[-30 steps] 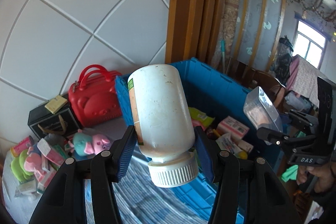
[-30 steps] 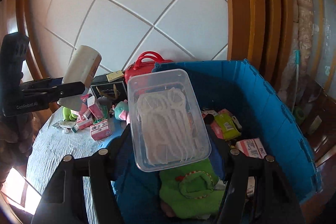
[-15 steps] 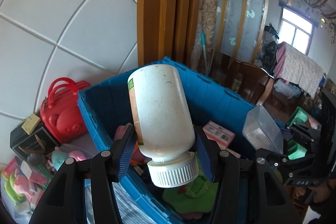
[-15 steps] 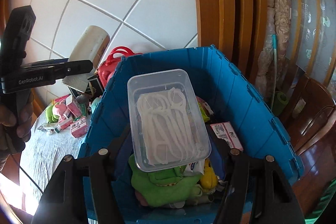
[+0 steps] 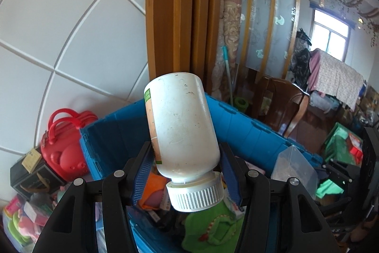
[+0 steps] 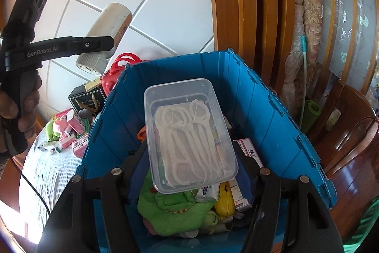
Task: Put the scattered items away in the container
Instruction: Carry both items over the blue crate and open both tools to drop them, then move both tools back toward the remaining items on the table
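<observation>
Left gripper: clamps white bottle | blue crate below

Bottle and box over crate

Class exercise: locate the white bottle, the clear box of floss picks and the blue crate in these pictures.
white bottle [image 5: 182,127]: left wrist view, on the middle of its body.
clear box of floss picks [image 6: 189,134]: right wrist view, on its see-through bottom.
blue crate [image 6: 284,134]: right wrist view, on its inner right wall.
</observation>
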`<state>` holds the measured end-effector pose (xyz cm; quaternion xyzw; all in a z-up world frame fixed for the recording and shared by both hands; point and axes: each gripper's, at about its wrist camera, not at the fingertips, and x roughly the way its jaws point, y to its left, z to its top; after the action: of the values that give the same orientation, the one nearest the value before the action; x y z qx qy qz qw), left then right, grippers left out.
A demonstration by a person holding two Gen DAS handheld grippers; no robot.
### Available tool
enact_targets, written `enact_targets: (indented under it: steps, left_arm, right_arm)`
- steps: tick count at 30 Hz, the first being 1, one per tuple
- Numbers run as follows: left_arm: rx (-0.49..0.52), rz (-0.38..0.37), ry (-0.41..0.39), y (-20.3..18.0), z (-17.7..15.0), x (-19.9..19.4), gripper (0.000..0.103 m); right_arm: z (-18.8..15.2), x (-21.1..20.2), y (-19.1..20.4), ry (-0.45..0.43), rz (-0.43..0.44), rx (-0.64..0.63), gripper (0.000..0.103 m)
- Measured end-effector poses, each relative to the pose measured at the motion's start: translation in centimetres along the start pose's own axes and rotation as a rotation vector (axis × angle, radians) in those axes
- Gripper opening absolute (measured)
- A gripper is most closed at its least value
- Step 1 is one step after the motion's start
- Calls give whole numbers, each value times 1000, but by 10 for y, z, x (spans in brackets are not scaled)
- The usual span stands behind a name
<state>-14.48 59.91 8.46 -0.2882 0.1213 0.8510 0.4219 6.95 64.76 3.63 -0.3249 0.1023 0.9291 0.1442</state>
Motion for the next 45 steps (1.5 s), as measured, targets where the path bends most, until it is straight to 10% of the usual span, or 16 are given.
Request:
enact_targets:
  steps: [2,3,5,21,45]
  left_arm:
    - [-11,14,-7,2,1,1,55]
    - [-19,28,-17,4,1,0,56]
    - [-36,49,-20,7,2,2,103]
    - [-229,114,25,85,-64,-43,102]
    - [-460,452,32,229,-302,-316,103]
  right_arm:
    - [1,0,-2,-5,-19,7,67]
    - [2,1,-3,-6,-29,10,86]
    - [1,2,-5,-13,-34,26,103]
    - [-1,10,61,-16,95,-44,103]
    - [-46,-46,383,-28,255,-255,103]
